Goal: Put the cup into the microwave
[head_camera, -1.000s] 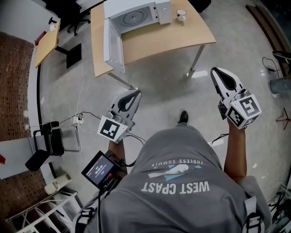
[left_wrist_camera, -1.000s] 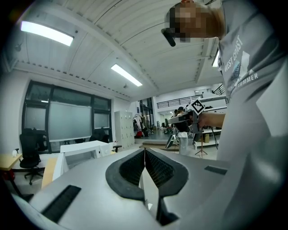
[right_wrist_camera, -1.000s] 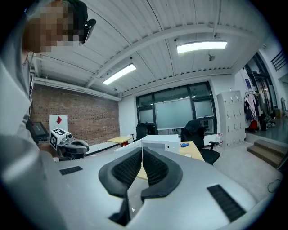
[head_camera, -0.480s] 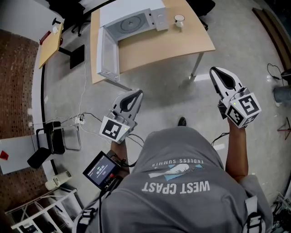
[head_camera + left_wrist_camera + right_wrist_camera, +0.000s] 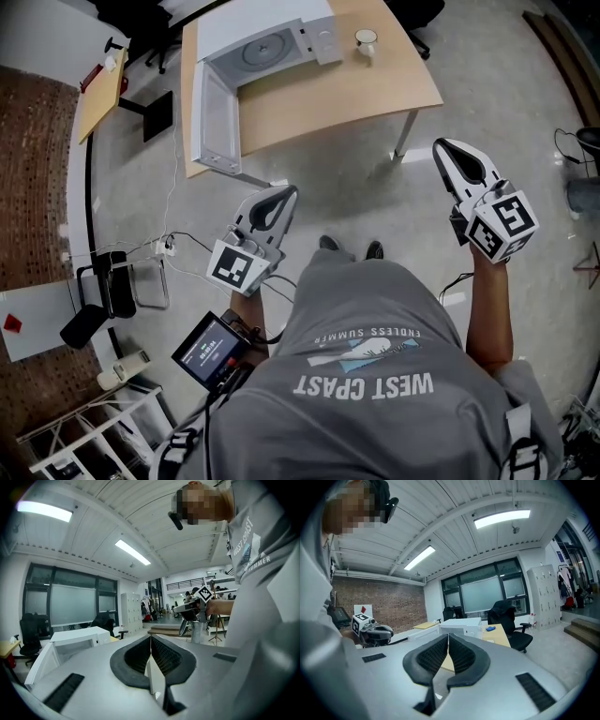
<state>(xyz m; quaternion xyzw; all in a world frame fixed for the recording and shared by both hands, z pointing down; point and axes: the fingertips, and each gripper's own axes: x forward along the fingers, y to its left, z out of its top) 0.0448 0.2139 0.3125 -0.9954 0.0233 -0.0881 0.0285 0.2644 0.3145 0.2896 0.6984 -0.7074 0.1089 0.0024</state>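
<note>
Counter (image 5: 356,89): pale wood top with a curved near edge, on thin metal legs, standing on the floor.
Floor (image 5: 328,178): grey, smooth and faintly glossy; it lies open between the person and the counter.
Cup (image 5: 365,39): small, white and round, mouth upward, with a dark inside. It stands on the counter just to the right of the microwave, apart from it and well away from both tools.
Microwave (image 5: 272,42): a white box. Its cavity is open toward the person, and a round pale turntable shows inside.
Microwave door (image 5: 214,117): swung wide to the left, a flat white panel reaching out past the counter's near-left edge.
Left tool (image 5: 281,194): a grey moulded shell with black ribbed pads. In the left gripper view (image 5: 151,641) the pads meet along one line, with nothing between them.
Right tool (image 5: 446,150): the same grey shell and ribbed black pads, with a marker cube at the rear. In the right gripper view (image 5: 448,641) the jaws are pressed together and empty.
Cables (image 5: 169,246): thin white and dark leads that trail over the floor at the left, beside a black folding stand (image 5: 103,291).
Small desk (image 5: 98,89): a tan top at the far left.
Handheld screen (image 5: 211,350): a dark, lit panel at the person's waist.
</note>
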